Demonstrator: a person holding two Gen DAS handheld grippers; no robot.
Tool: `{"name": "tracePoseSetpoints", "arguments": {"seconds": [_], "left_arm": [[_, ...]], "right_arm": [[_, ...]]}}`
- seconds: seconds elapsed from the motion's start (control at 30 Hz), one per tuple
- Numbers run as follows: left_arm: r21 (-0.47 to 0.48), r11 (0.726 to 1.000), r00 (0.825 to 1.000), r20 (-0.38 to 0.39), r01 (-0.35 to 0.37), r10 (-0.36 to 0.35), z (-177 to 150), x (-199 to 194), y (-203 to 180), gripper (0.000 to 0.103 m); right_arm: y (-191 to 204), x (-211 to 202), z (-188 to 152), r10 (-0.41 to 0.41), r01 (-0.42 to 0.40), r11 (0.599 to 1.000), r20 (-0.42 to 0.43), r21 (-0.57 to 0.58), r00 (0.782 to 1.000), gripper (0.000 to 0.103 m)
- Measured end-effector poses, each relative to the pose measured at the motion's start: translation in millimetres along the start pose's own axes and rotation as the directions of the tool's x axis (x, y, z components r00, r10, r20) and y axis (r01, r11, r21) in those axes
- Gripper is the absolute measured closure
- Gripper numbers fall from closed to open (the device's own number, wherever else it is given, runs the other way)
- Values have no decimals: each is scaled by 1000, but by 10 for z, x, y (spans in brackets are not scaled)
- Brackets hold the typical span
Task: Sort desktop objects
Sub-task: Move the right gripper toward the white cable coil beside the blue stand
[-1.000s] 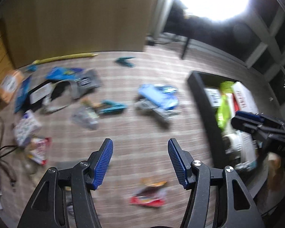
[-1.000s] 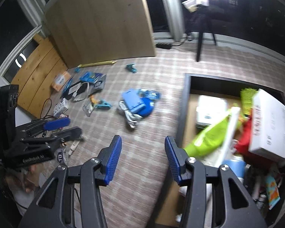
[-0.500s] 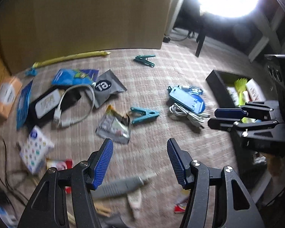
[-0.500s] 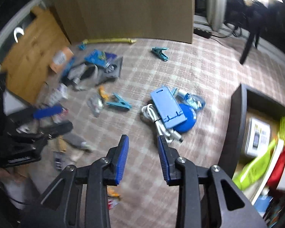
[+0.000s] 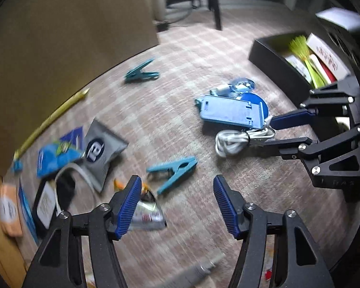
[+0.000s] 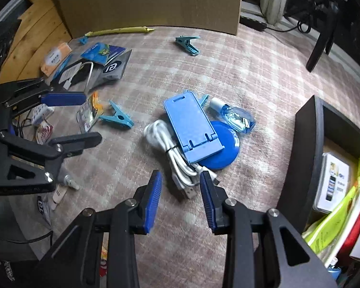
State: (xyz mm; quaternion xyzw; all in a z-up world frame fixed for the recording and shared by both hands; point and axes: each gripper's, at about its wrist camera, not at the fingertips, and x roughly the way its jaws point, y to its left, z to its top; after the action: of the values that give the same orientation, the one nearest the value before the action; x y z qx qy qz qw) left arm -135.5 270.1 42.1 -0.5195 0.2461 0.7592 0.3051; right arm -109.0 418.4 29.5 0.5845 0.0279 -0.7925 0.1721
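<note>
A coiled white cable (image 6: 172, 153) lies on the checked cloth beside a blue phone stand (image 6: 192, 124) on a blue disc. My right gripper (image 6: 181, 192) is open, its tips just short of the cable's plug end; from the left wrist view it (image 5: 283, 129) reaches the cable (image 5: 240, 139) from the right. My left gripper (image 5: 175, 204) is open and empty, low over a teal clothes peg (image 5: 172, 172) and a silver sachet (image 5: 146, 213). It shows at the left in the right wrist view (image 6: 69, 120).
A black bin (image 6: 307, 156) with boxes and green packets stands at the right. A second teal peg (image 6: 187, 43), a small clear bottle (image 6: 235, 117), a grey pouch (image 6: 112, 68), blue packets and a yellow stick (image 6: 117, 30) lie further back, before a brown board (image 6: 144, 2).
Both grippers have dropped closer to the cloth. The right one moved in on the white cable with its jaws narrower than a second ago. The left one moved forward to the teal peg.
</note>
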Motion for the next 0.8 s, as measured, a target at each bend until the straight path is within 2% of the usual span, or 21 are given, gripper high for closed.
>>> {"name": "tracePoseSetpoints", "arguments": {"seconds": [0.1,0.27,0.33,0.43,0.53,0.63,0.8], "left_arm": [[33,999,999,-13,38,-38,71,82,18,40],[59,996,997,-49,68,-65,58,211,37,41],[68,994,996,-50,81,-78,45,222,39,41],[74,993,995,-45,87,-84,42,210,52,41],[70,993,995,-31,95,-93,67,170,93,41],[77,993,995,-35,93,-91,86,174,99,41],[94,987,991,-58,127,-122,44,195,58,41]], "right_arm": [[23,11,24,3,-3,1000,-1,6,1000,70],[89,-50,-28,75,-75,997,-42,-9,996,70],[101,-88,-27,66,-67,998,-33,-13,997,70],[80,-125,38,6,-5,1000,3,-7,1000,70],[97,-64,99,5,-5,1000,-4,-17,1000,70],[130,-27,146,2,-2,999,9,-39,1000,64],[226,11,96,27,-31,996,-53,-82,998,61]]}}
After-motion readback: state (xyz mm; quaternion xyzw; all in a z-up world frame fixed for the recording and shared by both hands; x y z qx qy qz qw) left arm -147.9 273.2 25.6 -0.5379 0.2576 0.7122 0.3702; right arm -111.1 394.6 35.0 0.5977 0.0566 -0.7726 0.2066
